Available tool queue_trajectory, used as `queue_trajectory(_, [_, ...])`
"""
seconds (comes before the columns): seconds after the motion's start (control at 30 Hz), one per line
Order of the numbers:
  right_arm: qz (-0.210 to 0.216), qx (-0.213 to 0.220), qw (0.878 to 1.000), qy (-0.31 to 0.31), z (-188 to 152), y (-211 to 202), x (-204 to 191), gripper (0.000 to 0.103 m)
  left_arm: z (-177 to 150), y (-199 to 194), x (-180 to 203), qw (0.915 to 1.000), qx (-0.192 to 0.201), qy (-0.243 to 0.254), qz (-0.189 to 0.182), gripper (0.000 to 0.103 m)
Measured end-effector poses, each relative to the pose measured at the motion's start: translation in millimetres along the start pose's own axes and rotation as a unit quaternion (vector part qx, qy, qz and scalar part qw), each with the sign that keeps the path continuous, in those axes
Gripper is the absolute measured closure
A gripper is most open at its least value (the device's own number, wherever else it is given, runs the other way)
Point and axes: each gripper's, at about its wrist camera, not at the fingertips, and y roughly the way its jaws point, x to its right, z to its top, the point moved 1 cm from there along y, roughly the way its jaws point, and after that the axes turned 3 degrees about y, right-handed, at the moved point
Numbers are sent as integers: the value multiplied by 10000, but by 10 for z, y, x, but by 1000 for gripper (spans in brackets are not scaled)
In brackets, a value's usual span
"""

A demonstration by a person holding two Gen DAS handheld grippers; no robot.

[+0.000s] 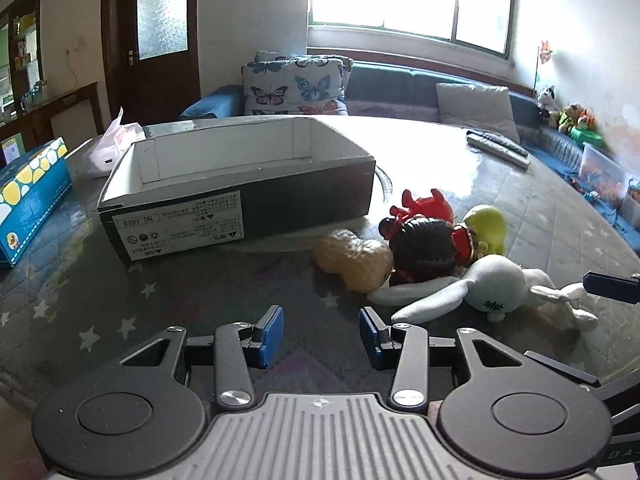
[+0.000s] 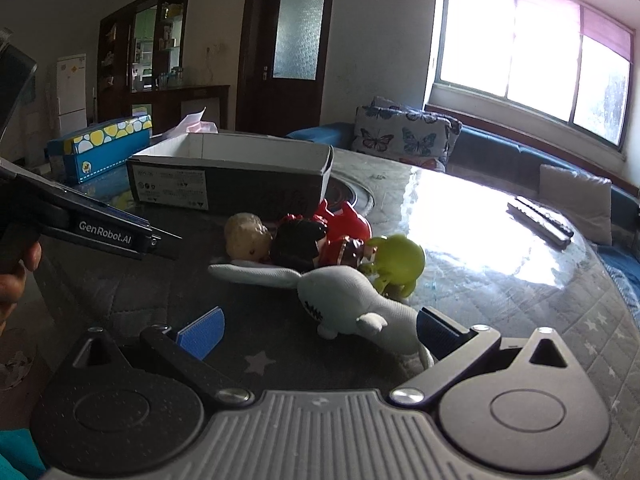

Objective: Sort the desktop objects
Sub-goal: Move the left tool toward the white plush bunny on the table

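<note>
An open, empty cardboard box (image 1: 224, 196) stands on the table; it also shows in the right wrist view (image 2: 224, 184). To its right lies a heap of toys: a tan peanut (image 1: 354, 260), a dark-haired doll (image 1: 426, 250), a red toy (image 1: 428, 204), a yellow-green toy (image 1: 486, 224) and a white plush rabbit (image 1: 496, 286). My left gripper (image 1: 322, 338) is open and empty, just short of the heap. My right gripper (image 2: 320, 332) is open wide, its jaws on either side of the rabbit's body (image 2: 352, 300) without gripping it.
A blue tissue box (image 1: 30, 196) and a white tissue pack (image 1: 112, 148) lie left of and behind the cardboard box. Remote controls (image 1: 498, 146) lie at the far right. A sofa with cushions (image 1: 296, 86) runs behind the table.
</note>
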Motion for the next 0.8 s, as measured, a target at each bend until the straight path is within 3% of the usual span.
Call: queue_trajectory(0.8, [18, -581, 9965, 606, -128, 60, 218, 0, -14, 37, 389, 9989, -107, 457, -51, 58])
